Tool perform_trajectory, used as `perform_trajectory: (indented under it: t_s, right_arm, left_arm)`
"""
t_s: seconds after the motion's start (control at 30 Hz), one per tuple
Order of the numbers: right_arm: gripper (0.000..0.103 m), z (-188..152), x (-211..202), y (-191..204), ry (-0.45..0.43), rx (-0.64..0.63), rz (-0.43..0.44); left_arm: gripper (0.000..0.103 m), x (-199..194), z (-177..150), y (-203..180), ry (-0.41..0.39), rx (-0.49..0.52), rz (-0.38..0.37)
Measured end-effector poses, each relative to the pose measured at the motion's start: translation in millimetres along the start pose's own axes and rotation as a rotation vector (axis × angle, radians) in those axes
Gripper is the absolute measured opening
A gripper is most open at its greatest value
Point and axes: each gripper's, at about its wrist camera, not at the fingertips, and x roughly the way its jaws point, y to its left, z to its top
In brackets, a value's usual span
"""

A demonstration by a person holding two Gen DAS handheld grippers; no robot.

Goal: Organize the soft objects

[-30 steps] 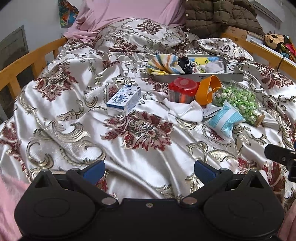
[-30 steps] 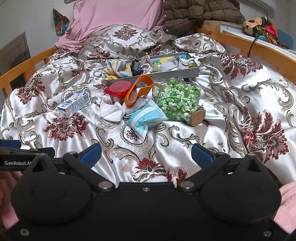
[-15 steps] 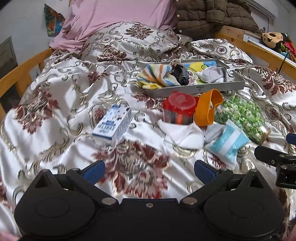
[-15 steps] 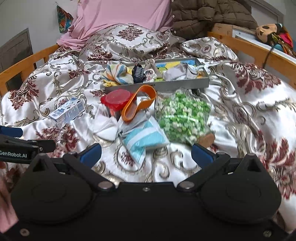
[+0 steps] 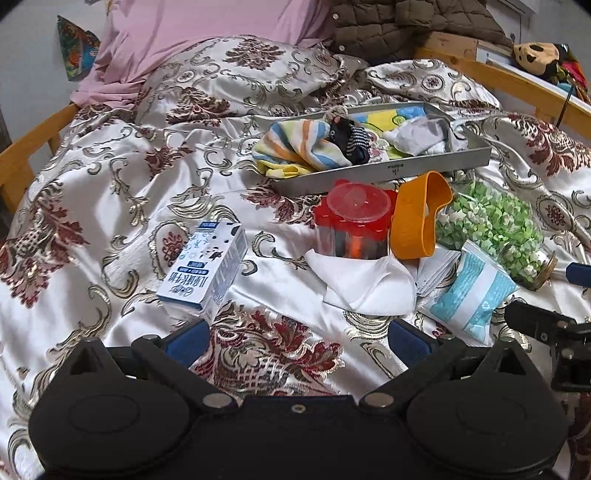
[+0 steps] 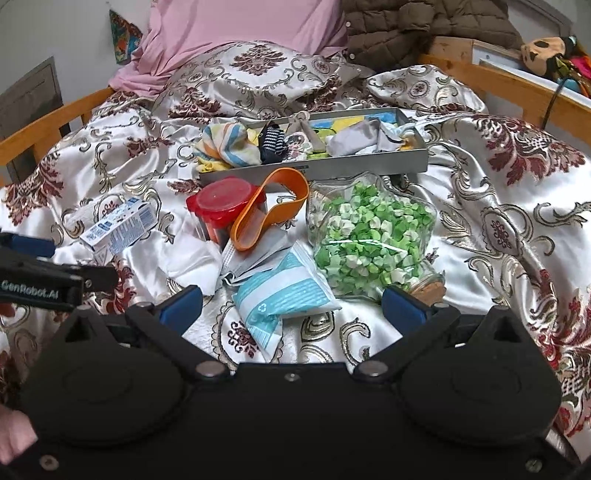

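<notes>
A grey tray on the bed holds a striped cloth, a dark striped sock and a grey-white cloth. In front of it a white cloth lies crumpled on the bedspread, beside a teal-and-white soft packet. My left gripper is open and holds nothing, a little short of the white cloth. My right gripper is open too. The teal packet lies just ahead, between its fingers, with the white cloth to the left.
A red-lidded container, an orange loop, a jar of green paper stars and a milk carton crowd the same spot. Wooden bed rails run along both sides. Pillows and a brown jacket lie behind.
Both grippers have moved forward over the bedspread toward the pile; the objects now sit closer and larger. Both stay open.
</notes>
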Motion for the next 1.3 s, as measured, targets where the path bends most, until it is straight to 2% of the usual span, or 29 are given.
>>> perform_trajectory:
  t_s: [0.17, 0.5, 1.0, 1.13, 1.2, 1.3]
  right_arm:
    - [0.102, -1, 9, 7, 0.009, -0.055, -0.018]
    - [0.102, 1, 29, 8, 0.045, -0.063, -0.010]
    - [0.102, -1, 52, 10, 0.088, -0.069, 0.009]
    - [0.096, -2, 55, 13, 0.091, -0.066, 0.018]
    - [0.090, -2, 57, 13, 0.096, -0.066, 0.014]
    - [0.084, -3, 61, 14, 0.109, -0.066, 0.013]
  left_arm:
    - [0.102, 15, 3, -2, -0.001, 0.027, -0.024]
    - [0.102, 36, 7, 2, -0.003, 0.039, -0.055]
    - [0.100, 87, 23, -4, -0.014, 0.116, -0.313]
    - [0.100, 95, 25, -7, -0.003, 0.105, -0.380]
    - [0.099, 98, 25, -11, 0.006, 0.103, -0.385]
    - [0.092, 104, 27, -13, 0.020, 0.103, -0.383]
